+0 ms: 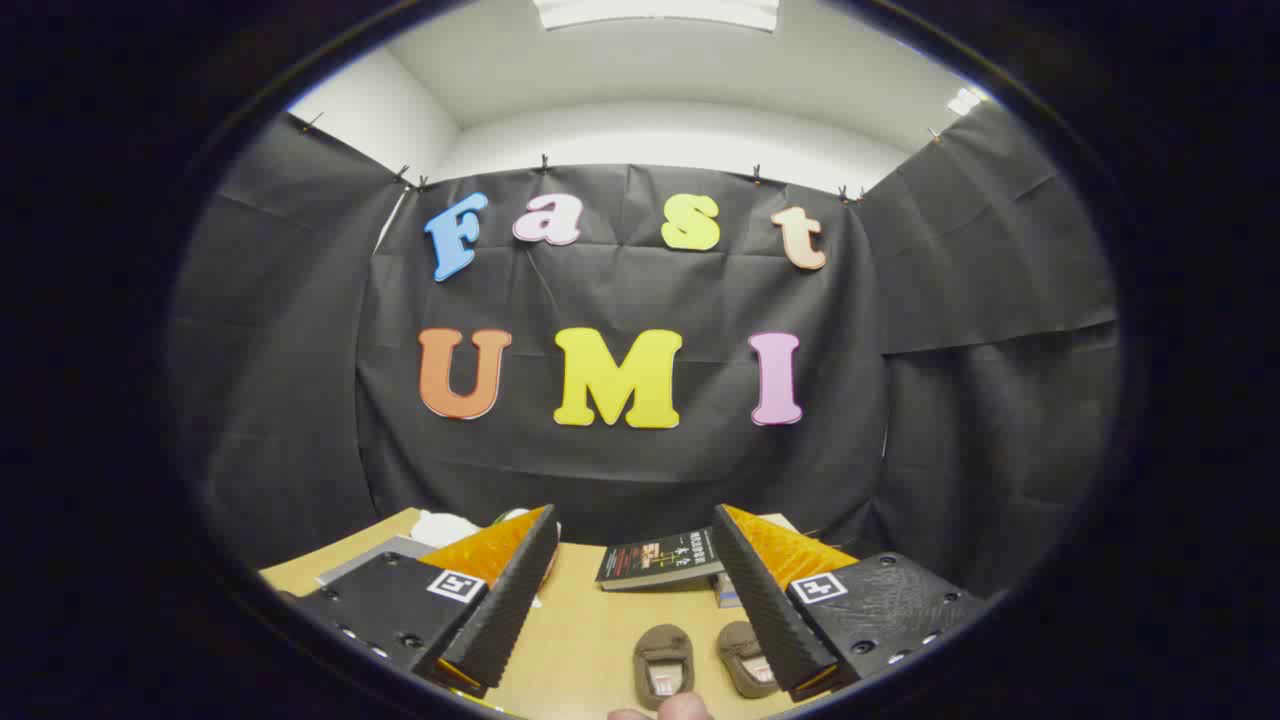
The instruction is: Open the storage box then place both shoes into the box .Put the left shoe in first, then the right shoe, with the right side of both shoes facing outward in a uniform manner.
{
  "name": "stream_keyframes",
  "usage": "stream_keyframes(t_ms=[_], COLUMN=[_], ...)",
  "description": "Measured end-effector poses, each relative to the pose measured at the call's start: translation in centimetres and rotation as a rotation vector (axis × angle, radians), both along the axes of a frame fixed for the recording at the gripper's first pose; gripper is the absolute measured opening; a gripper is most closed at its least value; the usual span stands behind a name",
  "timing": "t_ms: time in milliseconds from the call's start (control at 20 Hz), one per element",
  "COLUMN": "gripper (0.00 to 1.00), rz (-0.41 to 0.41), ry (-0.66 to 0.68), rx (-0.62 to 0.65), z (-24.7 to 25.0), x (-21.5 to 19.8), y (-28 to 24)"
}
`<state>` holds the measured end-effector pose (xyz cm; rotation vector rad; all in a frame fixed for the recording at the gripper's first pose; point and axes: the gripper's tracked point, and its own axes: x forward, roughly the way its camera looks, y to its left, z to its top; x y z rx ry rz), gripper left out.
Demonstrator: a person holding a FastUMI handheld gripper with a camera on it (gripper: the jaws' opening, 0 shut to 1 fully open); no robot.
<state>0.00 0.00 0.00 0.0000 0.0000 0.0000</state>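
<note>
Light wooden tabletop [590, 630], smooth, matte. At far left edge, flat grey board-like item [375, 558], partly hidden by left finger; identity unclear. Beyond left finger, rounded white object [443, 527], glossy, mostly hidden. Two-finger gripper [634, 540]: ribbed wedge fingers [505, 605] spread wide apart, nothing between them, held above table. Between and below fingers, pair of small brown fabric shoes: first shoe [663, 665] in open gap, second shoe [748, 658] touching right finger's edge in view, openings up. Beyond shoes, dark rectangular paperback book [655, 560] lying flat, atop pale stacked item. Storage box not identifiable. Fingertip of a person [665, 711] just below shoes.
</note>
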Motion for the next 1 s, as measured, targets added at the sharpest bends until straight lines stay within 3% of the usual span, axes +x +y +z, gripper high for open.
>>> stream_keyframes(t_ms=[1000], gripper=[0.95], rz=[0.035], ry=[0.013], rx=[0.018], z=[-0.18], x=[0.46], y=[-0.01])
